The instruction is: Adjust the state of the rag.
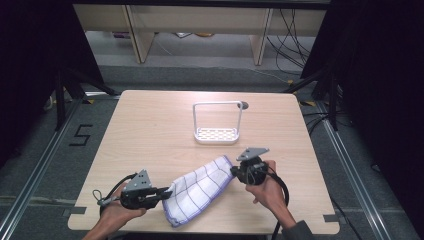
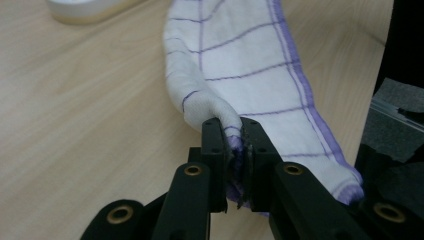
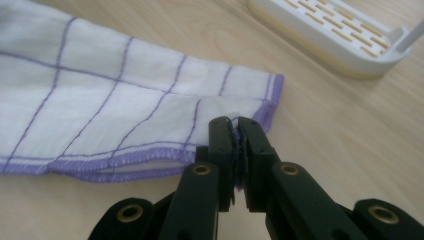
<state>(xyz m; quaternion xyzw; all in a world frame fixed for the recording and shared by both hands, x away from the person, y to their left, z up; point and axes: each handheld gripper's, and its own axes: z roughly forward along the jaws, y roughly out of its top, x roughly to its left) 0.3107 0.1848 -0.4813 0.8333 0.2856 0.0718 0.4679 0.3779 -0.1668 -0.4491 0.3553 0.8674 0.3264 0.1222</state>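
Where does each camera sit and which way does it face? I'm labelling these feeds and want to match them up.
High view: above the person's side of the table, looking forward and down; both forearms, left gripper and right gripper show.
Left gripper view: rides that gripper, looking along its black fingers clamped on the checked cloth.
Right gripper view: rides that gripper, looking along its fingers pinching the cloth's purple hem.
Shared: both gripper views show the cloth and the white rack.

- The left gripper (image 2: 234, 131) clamps a bunched corner of a white, purple-checked dishcloth (image 2: 250, 65).
- The cloth stretches away across a light wooden table (image 2: 85, 110).
- A white rack base (image 2: 82, 10) sits at the far edge.
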